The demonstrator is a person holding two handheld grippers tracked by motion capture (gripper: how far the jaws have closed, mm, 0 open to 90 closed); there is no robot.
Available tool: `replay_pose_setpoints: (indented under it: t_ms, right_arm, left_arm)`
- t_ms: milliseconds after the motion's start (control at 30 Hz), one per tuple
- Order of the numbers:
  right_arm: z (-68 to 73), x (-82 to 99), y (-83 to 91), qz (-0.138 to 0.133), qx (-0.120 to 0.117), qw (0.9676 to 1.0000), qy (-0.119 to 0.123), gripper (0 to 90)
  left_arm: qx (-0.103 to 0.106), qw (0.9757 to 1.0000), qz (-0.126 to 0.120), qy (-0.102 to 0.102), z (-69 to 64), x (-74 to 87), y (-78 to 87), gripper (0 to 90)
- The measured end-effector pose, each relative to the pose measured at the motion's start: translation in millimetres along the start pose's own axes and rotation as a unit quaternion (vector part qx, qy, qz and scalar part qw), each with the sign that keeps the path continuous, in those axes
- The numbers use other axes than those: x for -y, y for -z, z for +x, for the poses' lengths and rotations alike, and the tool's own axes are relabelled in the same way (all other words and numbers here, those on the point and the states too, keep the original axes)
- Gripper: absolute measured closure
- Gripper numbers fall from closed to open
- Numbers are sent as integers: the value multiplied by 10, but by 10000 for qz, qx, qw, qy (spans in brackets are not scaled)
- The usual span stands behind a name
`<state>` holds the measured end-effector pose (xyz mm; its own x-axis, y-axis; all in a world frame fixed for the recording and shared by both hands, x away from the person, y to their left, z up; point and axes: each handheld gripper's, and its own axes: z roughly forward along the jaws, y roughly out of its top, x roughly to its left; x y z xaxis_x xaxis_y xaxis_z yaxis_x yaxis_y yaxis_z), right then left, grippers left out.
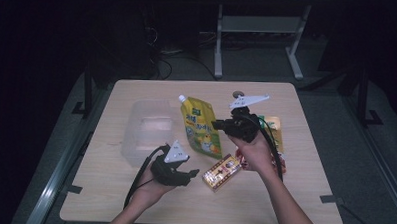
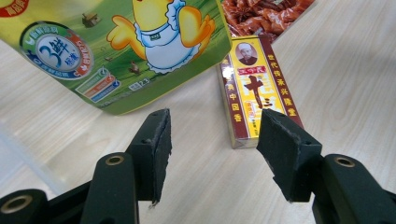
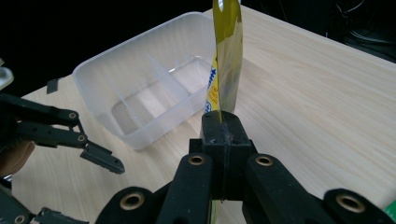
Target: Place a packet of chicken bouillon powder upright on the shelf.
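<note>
A yellow-green spouted pouch (image 1: 200,126) with a cartoon chick lies mid-table. My right gripper (image 1: 217,125) is shut on its right edge; in the right gripper view the pouch (image 3: 227,46) rises edge-on from the closed jaws (image 3: 223,127). My left gripper (image 1: 193,173) is near the front, open with nothing between its fingers (image 2: 156,140). Just beyond them lie a red-and-yellow box (image 2: 254,88) and the pouch's lower end (image 2: 126,46). The box (image 1: 223,172) is to the right of the left gripper.
A clear plastic container (image 1: 144,132) with dividers sits left of the pouch, also seen as the container (image 3: 149,88) beside the left gripper's fingers (image 3: 100,158). A red snack packet (image 1: 276,132) lies under the right hand. Bare wood stretches along the back and front of the table.
</note>
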<state>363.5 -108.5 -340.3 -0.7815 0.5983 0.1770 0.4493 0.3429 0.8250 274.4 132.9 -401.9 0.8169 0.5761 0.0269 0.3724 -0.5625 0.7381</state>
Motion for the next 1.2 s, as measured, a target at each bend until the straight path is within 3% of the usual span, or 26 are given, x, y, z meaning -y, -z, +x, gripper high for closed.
replay_pose_setpoints:
  t_ms: [133,233,300,467,533,567,667,900,1100,1200]
  right_arm:
    - [13,63,31,-30,-46,10000,52,887]
    - [-1,84,11,-60,-134,9999,1,798]
    - [0,84,-10,-36,-119,9999,-1,787]
    - [17,87,-183,152,-120,9998,32,751]
    - [35,82,-250,207,-32,9998,19,706]
    - [54,74,-313,288,121,9995,32,660]
    - [62,66,-370,331,229,9992,73,694]
    - [89,17,-441,452,430,9980,130,891]
    - [127,-48,-424,504,356,9979,172,898]
    - [154,-105,-374,336,352,9986,184,898]
  left_arm:
    - [15,10000,-17,1,-24,8,-12,435]
    - [6,10000,-2,-22,-23,11,-11,434]
    - [21,10000,-10,-11,-28,15,-9,434]
    - [26,10000,-38,-15,-29,34,5,431]
    - [15,10000,-54,6,-26,45,12,430]
    - [23,10000,-34,5,-24,49,21,429]
    - [28,10000,-69,47,-32,71,32,429]
    - [33,9999,-97,26,-55,110,64,426]
    - [57,9999,-97,4,-81,120,96,423]
    - [58,9999,-116,-36,-93,135,105,417]
